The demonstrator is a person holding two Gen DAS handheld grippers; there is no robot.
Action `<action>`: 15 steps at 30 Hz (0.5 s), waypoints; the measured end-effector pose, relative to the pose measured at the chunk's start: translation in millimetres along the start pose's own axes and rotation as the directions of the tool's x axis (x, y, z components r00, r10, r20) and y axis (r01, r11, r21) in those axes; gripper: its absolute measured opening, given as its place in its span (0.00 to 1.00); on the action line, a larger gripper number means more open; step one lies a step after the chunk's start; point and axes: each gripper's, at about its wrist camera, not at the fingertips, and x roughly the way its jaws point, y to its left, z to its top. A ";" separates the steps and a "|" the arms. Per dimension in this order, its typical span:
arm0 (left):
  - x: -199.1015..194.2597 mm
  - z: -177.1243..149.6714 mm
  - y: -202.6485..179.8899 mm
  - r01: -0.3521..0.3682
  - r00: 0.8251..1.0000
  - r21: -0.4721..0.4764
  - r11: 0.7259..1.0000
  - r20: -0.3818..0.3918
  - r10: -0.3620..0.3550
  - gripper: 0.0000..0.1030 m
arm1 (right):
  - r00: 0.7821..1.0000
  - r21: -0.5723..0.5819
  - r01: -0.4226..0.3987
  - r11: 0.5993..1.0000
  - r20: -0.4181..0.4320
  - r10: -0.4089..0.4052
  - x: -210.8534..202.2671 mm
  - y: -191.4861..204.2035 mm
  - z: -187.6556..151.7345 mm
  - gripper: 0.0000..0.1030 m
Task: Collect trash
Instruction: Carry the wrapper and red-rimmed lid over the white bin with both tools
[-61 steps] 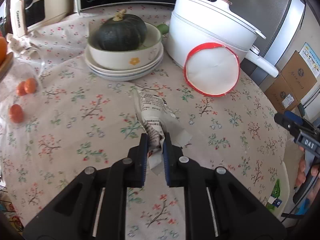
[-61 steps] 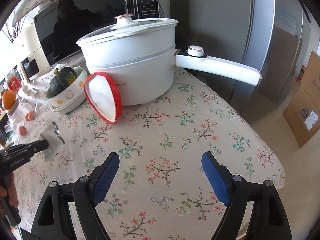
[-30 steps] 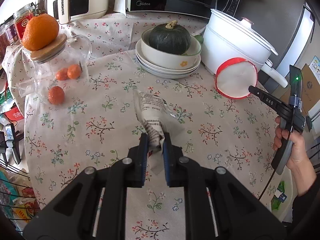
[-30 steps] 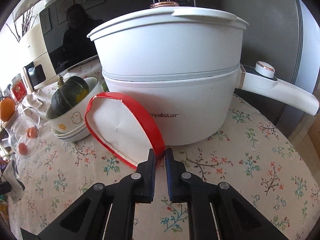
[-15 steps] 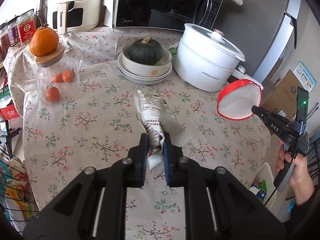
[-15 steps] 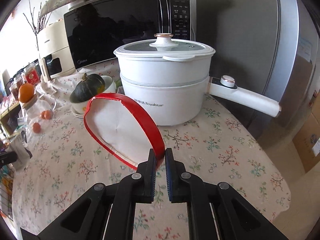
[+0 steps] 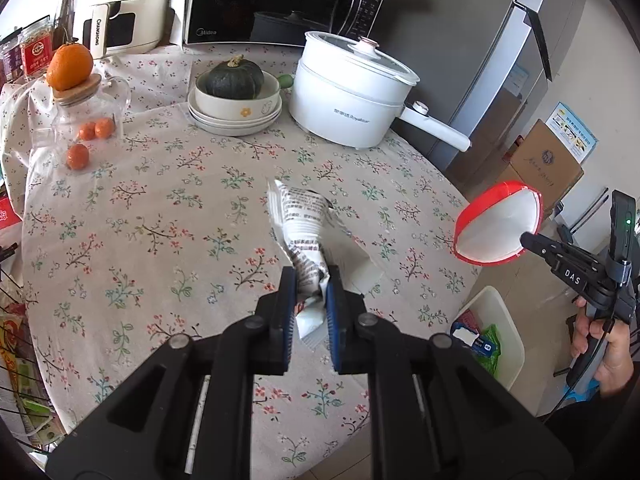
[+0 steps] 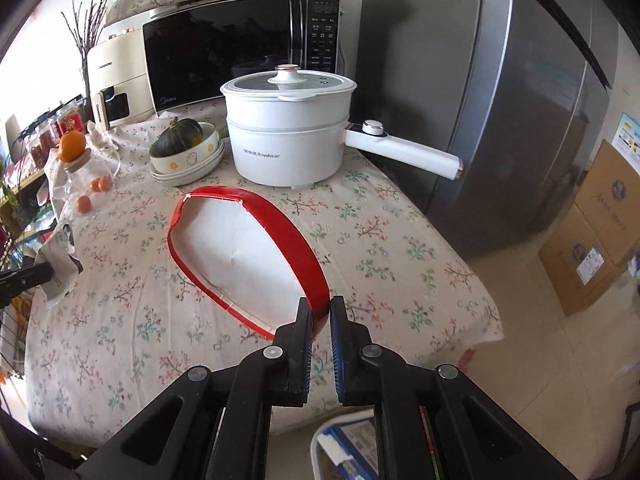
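- left gripper (image 7: 311, 294) is clamped tight on a crumpled printed wrapper (image 7: 303, 232); the wrapper sticks up out of the jaws, held in the air above the floral tablecloth (image 7: 160, 220), not lying on it
- right gripper (image 8: 319, 318) is pinched shut on the red rim of a round paper lid (image 8: 240, 248), red edge and white inside; lid hangs tilted, lifted clear of the table; from the left wrist view it sits out past the table's edge
- a white bin (image 7: 498, 312) stands on the floor just beside the table, some packets already in it; the lid hangs above it, off to the side
- on the table, well apart from both pieces of trash: white electric pot (image 8: 288, 136), a dark green squash in a bowl (image 8: 178, 140), glass jar with an orange on top (image 7: 70, 66)
- a hand (image 7: 604, 344) grips the right gripper's handle
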 end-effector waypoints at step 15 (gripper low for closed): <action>29.5 -20.1 -64.5 0.189 0.981 0.104 0.977 -0.069 -0.182 0.15 | 0.983 0.208 0.051 0.977 -0.181 -0.013 -7.8 -63.8 -57.5 0.09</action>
